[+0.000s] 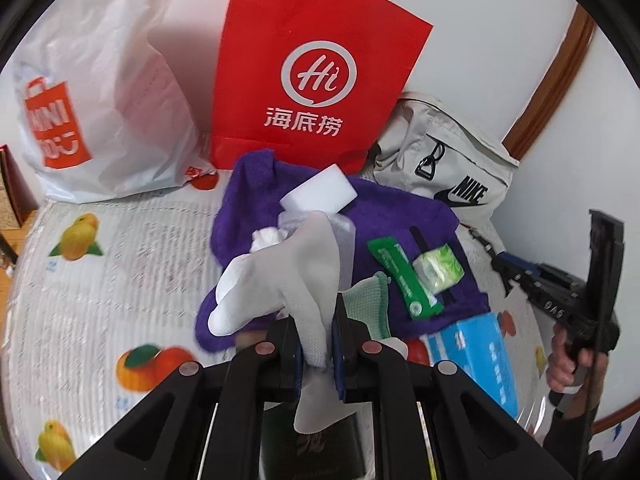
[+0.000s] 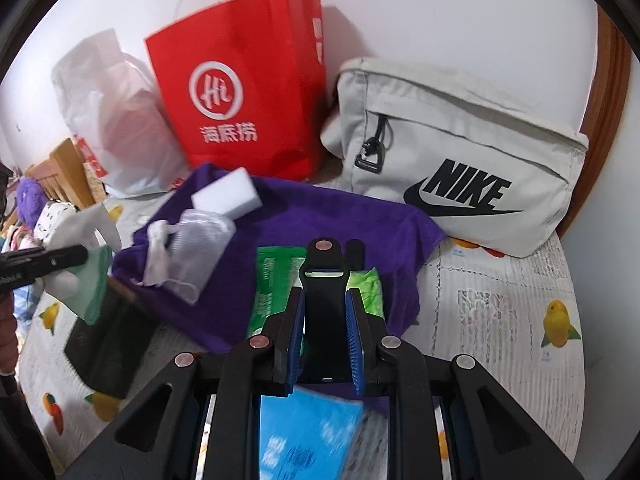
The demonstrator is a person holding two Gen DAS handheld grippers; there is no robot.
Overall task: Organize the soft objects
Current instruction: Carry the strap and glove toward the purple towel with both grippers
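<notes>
The left tool [image 1: 317, 338] is closed on a white glove [image 1: 288, 276], which hangs over the purple towel [image 1: 384, 216] spread on the fruit-printed bench [image 1: 120, 248]. The right tool [image 2: 325, 340] is closed on a flat black strap-like piece [image 2: 325, 320], held above the green packet [image 2: 272, 288] and the blue box [image 2: 304, 436]. On the towel lie a white sponge block [image 1: 320, 192] and a mesh pouch [image 2: 192, 240], with a red paper bag [image 1: 312, 68], a white plastic bag [image 1: 100, 120] and a grey pouch [image 2: 452, 152] behind against the wall.
</notes>
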